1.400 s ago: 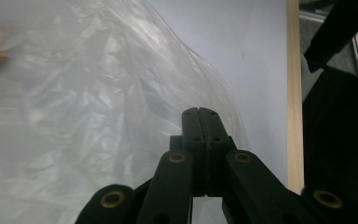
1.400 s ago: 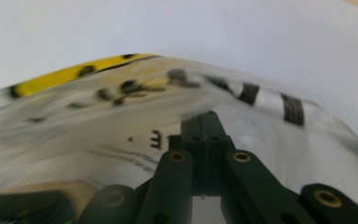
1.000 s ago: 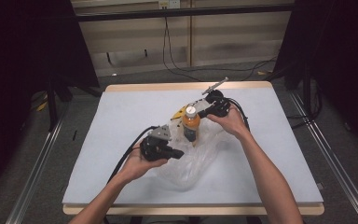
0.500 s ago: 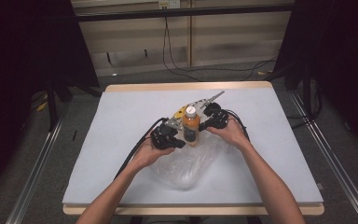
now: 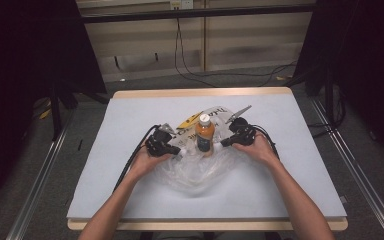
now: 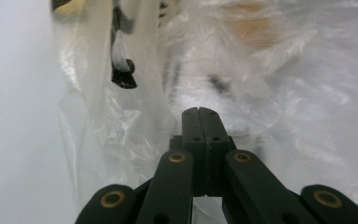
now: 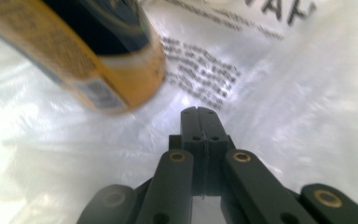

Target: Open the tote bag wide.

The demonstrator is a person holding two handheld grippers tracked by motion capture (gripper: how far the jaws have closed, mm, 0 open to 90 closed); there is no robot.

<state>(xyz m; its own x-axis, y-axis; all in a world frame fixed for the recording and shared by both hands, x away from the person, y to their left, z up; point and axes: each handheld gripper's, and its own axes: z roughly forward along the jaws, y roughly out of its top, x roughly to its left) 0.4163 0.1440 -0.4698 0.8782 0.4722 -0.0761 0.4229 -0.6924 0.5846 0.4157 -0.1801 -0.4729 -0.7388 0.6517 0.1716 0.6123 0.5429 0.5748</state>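
A wide worktop (image 5: 130, 200) with a pale grey mat and a light wooden edge takes up the middle of the room, and the person's 2 bare forearms reach onto it from the near side.

On the mat lies a crumpled clear plastic bag (image 5: 200, 172) with black and yellow printing toward its far end; it spreads between the 2 hands and out toward the person.

An upright plastic bottle of orange drink with a white cap (image 5: 205, 134) stands at the far part of the bag, between the grippers. Whether it is inside the bag or just against it, I cannot tell.

The left gripper (image 5: 176, 149) sits just left of the bottle. In the left gripper view its 2 black fingers (image 6: 192, 128) are pressed together, with the bag's film bunched around the tips.

The right gripper (image 5: 225, 142) is just right of the bottle. In the right gripper view its fingers (image 7: 192, 126) are likewise together over the printed plastic, and the bottle's label looms close at upper left, not touching them.
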